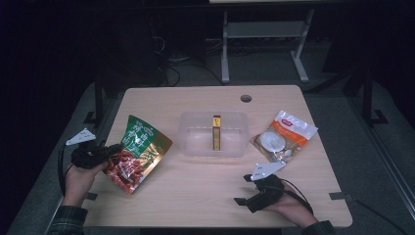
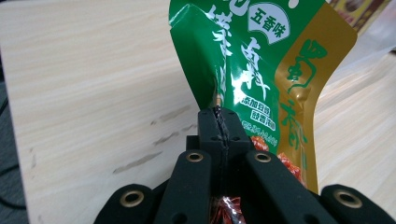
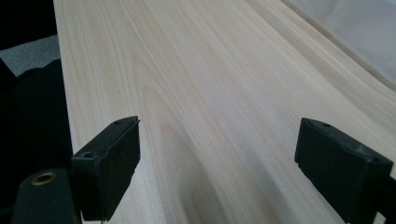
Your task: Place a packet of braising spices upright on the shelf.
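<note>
A green-and-gold snack pouch (image 1: 138,152), red contents showing at its lower end, tilts above the counter's (image 1: 205,196) left side. Its edge is pinched flat, the pouch creased.

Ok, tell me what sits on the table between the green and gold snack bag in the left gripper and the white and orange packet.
In the high view, a clear plastic tub sits between the green and gold snack bag and the white and orange packet.
</note>
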Available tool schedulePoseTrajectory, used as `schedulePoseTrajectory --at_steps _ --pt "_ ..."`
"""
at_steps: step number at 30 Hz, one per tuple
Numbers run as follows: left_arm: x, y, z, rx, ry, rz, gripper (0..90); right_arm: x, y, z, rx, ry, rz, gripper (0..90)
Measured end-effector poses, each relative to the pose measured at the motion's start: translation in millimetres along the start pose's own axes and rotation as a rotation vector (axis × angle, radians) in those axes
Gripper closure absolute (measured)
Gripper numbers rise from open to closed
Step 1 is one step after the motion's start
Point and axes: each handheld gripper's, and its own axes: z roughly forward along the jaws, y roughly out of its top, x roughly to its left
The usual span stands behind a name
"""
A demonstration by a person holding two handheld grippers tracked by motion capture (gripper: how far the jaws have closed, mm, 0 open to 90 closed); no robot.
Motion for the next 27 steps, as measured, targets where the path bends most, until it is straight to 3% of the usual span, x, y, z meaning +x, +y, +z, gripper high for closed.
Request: schedulePoseTrajectory --at_steps 6,11,27 --pt "-16.1 9.1 0.3 -0.028 -0.046 0.016 90.0 1.2 5.1 -1.4 -0.037 -0.009 0.004 13.8" --pt "-34.5 17.3 3.9 -0.044 -0.108 0.040 90.0 2.8 14.8 0.0 -0.081 0.003 0.016 14.0" --pt "-85.2 31.3 22.4 -0.049 -0.230 0.109 90.0 7.5 46.2 18.3 -0.158 0.051 0.009 14.3"
